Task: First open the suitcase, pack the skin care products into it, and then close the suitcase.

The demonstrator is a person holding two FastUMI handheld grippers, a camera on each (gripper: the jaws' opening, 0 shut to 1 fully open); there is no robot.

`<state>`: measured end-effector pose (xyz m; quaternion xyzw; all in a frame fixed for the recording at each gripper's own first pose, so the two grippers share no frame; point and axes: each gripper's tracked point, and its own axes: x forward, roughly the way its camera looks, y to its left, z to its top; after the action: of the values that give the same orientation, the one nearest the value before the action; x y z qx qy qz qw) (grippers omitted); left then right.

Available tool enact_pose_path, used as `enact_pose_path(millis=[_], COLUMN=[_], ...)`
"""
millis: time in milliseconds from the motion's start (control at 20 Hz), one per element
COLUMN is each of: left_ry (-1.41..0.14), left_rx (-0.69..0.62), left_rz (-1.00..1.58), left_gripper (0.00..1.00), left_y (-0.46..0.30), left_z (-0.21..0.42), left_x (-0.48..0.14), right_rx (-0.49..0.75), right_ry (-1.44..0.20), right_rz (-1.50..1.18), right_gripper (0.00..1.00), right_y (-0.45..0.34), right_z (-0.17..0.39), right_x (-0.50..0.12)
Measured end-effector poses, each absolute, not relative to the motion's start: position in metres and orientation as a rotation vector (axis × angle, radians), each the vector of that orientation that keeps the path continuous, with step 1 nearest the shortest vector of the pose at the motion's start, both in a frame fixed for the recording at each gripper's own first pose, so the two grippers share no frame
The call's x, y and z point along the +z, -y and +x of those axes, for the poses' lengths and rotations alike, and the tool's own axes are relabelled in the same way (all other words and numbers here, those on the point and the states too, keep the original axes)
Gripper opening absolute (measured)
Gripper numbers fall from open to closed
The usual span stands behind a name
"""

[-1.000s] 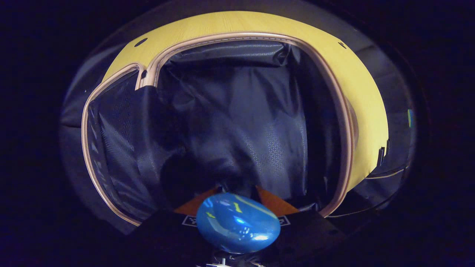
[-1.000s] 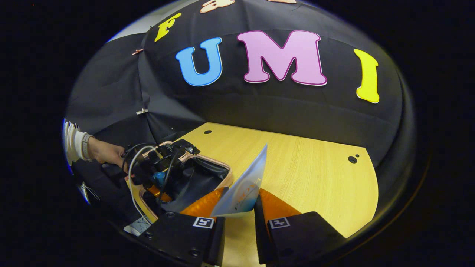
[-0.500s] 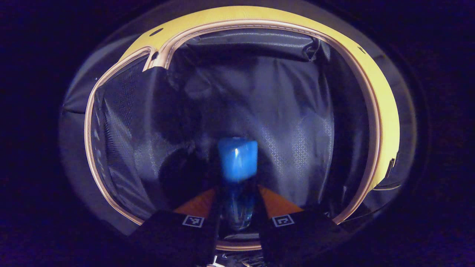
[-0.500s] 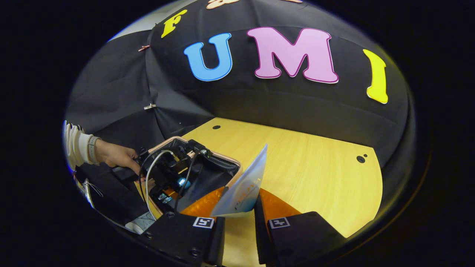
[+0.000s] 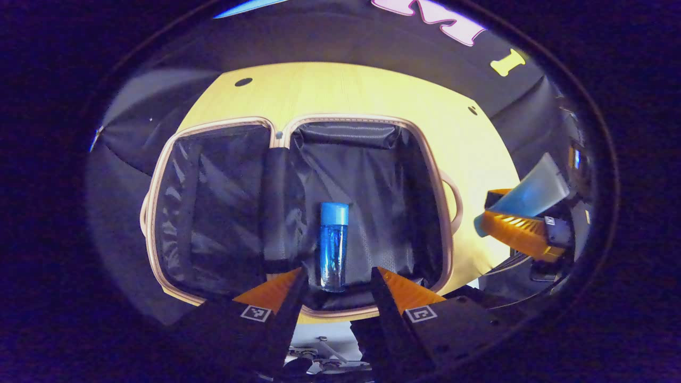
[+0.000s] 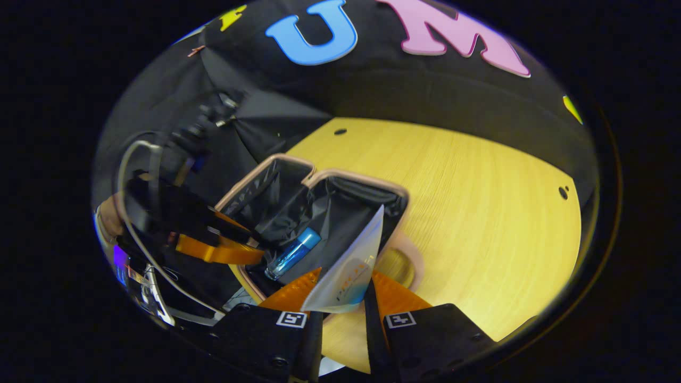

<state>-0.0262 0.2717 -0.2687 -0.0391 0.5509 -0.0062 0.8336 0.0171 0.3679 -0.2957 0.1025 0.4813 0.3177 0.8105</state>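
A pale wooden table [image 6: 479,202] stands against black cloth walls [image 6: 404,90].

Pale wooden table [image 6: 479,202] with small dark holes, against black cloth wall [image 6: 452,90].

Recording booth, not a home. Black cloth [image 6: 441,101] hangs as my backdrop, pinned with clips [image 6: 196,50] at the seams. My bench is a bare wood-grain tabletop [image 6: 479,202] with drilled holes [image 6: 340,131]. Cables [image 6: 130,159] trail off the rig beside me. Staged setup, studio-like.
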Motion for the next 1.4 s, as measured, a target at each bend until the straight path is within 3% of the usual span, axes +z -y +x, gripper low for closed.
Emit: enact_pose_path(millis=[250,500,700,750,800,950,1100,1400], left_ry=[-1.081,-1.063,-1.056,-1.049,-1.048,-1.033,-0.995,-1.048], left_rx=[0.095,0.290,0.383,0.402,0.414,0.446,0.462,0.514], left_rz=[-0.156,-0.283,-0.355,-0.379,-0.392,-0.441,-0.473,-0.476], left_gripper=[0.80,0.80,0.80,0.80,0.80,0.80,0.80,0.80], left_y=[-0.349,-0.437,-0.488,-0.501,-0.510,-0.534,-0.561,-0.611], left_z=[-0.073,-0.116,-0.129,-0.126,-0.124,-0.108,-0.081,-0.043], left_x=[-0.235,-0.244,-0.248,-0.252,-0.253,-0.260,-0.252,-0.273], right_rx=[0.609,0.421,0.332,0.313,0.294,0.287,0.349,0.392], right_ry=[-1.351,-1.589,-1.635,-1.636,-1.646,-1.592,-1.481,-1.163], right_rz=[0.284,0.225,0.148,0.170,0.183,0.250,0.296,0.327], right_gripper=[0.39,0.39,0.39,0.47,0.36,0.53,1.00,0.98], right_y=[-0.418,-0.431,-0.427,-0.429,-0.430,-0.440,-0.452,-0.433], right_z=[-0.008,-0.030,-0.037,-0.032,-0.035,-0.026,-0.015,0.034], right_x=[-0.329,-0.386,-0.408,-0.407,-0.410,-0.399,-0.359,-0.277])
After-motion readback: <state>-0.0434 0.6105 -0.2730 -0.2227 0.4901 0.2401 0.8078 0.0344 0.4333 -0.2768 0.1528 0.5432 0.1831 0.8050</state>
